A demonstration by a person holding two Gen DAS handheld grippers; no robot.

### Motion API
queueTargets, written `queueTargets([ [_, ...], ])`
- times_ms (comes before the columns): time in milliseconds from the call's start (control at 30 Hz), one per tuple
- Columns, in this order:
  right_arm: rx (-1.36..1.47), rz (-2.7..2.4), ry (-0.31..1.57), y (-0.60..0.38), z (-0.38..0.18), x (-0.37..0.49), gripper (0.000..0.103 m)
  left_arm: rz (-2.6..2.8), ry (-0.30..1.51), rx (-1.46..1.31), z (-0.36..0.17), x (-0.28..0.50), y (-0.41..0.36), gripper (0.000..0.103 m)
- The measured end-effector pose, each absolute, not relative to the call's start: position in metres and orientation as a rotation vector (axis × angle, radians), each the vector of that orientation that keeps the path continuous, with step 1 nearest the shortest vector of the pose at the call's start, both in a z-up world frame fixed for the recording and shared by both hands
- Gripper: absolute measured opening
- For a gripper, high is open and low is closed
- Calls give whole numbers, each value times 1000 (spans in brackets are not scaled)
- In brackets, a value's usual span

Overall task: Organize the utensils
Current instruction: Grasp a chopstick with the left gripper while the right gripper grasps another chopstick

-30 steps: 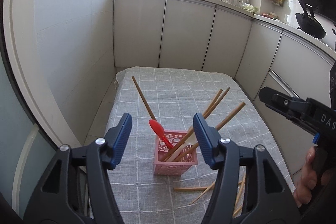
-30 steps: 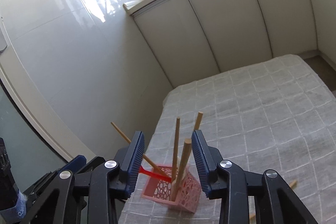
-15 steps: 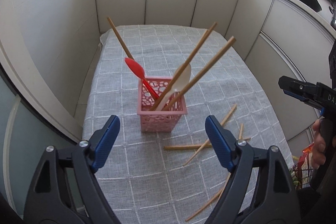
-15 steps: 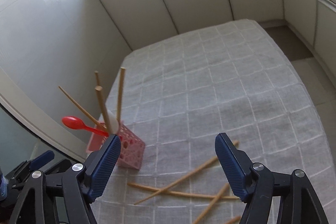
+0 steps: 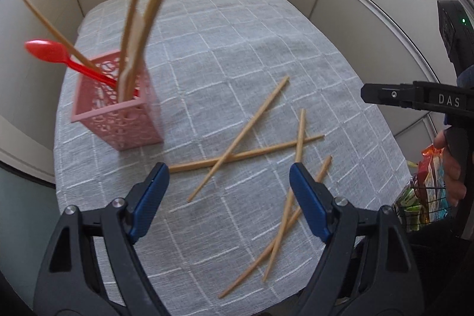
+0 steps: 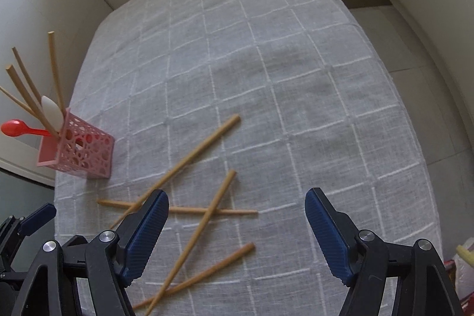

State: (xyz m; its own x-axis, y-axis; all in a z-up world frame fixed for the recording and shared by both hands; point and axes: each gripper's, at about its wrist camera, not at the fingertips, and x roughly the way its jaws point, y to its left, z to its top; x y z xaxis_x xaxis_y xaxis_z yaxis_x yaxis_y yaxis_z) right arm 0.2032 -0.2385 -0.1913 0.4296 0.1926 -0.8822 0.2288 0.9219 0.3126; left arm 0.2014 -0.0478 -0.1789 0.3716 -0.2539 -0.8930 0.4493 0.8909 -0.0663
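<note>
The left gripper (image 5: 226, 197) fills the bottom of its view, pointing down at the table, with its blue pads (image 5: 149, 199) wide apart and nothing between them. The right gripper (image 6: 237, 230) is the same in its own view: jaws apart, empty, above the cloth (image 6: 296, 79).

Just beyond the left gripper, in the middle of the frame, five loose chopsticks (image 5: 246, 156) lie on the grey checked cloth. Three cross each other near the centre, and two more lie crossed at the lower right, partly behind the right pad.

At the left of the frame stands a pink basket (image 5: 130, 123) with holes in its walls. It holds a red spoon (image 5: 47, 51), a white spoon (image 6: 51, 111) and several chopsticks that lean out of it.

At the right edge a hand (image 5: 451, 171) grips the other gripper's black handle.
</note>
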Motion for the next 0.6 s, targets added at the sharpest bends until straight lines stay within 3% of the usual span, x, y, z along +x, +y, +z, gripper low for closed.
queueTargets([
  [133,410,-55,1182,-252,-203,198,80,-498,1163,210,-197,204,-78,81],
  [433,446,-100,1231,-282,-219,192,80,-565,1269,190,-231,223,-129,36],
  [600,457,-111,1241,-290,-223,190,80,-565,1268,205,-240,233,-147,27],
])
